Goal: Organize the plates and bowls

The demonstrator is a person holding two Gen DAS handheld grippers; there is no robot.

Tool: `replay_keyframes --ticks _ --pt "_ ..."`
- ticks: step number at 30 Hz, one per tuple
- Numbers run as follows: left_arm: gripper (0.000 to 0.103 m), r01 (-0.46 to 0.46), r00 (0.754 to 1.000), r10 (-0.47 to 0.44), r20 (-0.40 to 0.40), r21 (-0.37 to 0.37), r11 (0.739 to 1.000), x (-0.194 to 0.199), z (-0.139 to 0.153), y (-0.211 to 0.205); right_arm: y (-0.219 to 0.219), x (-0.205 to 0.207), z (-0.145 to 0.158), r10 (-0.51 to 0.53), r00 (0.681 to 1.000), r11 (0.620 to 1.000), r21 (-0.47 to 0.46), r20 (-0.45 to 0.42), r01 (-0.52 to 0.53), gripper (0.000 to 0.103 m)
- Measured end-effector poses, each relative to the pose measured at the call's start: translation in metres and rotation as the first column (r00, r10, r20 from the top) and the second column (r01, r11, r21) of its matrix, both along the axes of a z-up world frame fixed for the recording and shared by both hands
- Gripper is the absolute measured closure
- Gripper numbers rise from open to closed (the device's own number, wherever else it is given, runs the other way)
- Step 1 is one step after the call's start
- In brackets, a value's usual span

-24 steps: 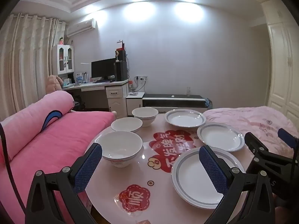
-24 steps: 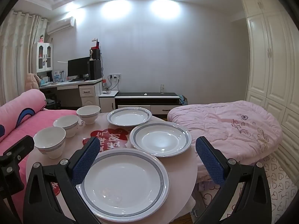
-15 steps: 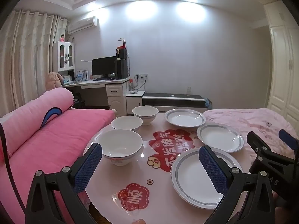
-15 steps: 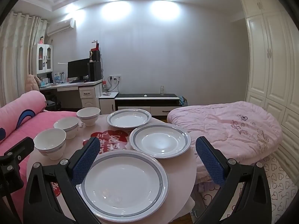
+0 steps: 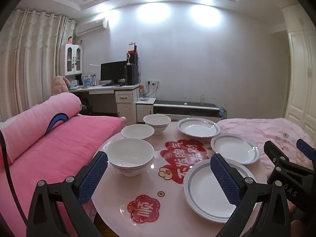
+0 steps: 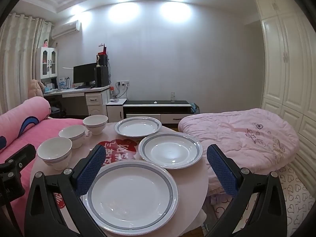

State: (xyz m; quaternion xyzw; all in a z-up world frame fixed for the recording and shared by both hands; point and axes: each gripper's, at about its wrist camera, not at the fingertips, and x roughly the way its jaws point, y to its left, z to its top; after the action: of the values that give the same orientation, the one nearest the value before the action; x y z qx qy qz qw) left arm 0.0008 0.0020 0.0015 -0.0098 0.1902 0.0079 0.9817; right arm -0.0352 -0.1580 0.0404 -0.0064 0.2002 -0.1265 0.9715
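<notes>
Not much has changed over the last second, I've just drifted back a bit, so both my left gripper [image 5: 159, 174] and right gripper [image 6: 156, 170] hover with fingers spread and empty, while the three bowls [image 5: 131, 154] and three plates [image 6: 131, 195] sit unstacked on the table [image 5: 173, 181].

bare table centre [image 5: 156, 169] between bowls [image 5: 129, 156], plates [image 5: 205, 191]

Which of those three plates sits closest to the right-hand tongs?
The near plate, lying right below the open right tongs. The middle plate and far plate lie farther back.
</notes>
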Motion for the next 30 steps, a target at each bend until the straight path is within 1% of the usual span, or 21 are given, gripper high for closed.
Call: replay_keyframes --ticks 11,30 --pt "0.001 -0.006 1.000 0.006 0.016 0.002 1.000 -0.004 -0.004 0.000 0.000 0.001 0.001 0.004 1.000 1.000 0.008 0.006 -0.004 0.000" --pt "0.001 0.000 1.000 0.000 0.013 0.000 1.000 -0.004 -0.003 0.000 -0.010 -0.001 0.002 0.028 1.000 0.999 0.015 0.010 -0.028 0.000"
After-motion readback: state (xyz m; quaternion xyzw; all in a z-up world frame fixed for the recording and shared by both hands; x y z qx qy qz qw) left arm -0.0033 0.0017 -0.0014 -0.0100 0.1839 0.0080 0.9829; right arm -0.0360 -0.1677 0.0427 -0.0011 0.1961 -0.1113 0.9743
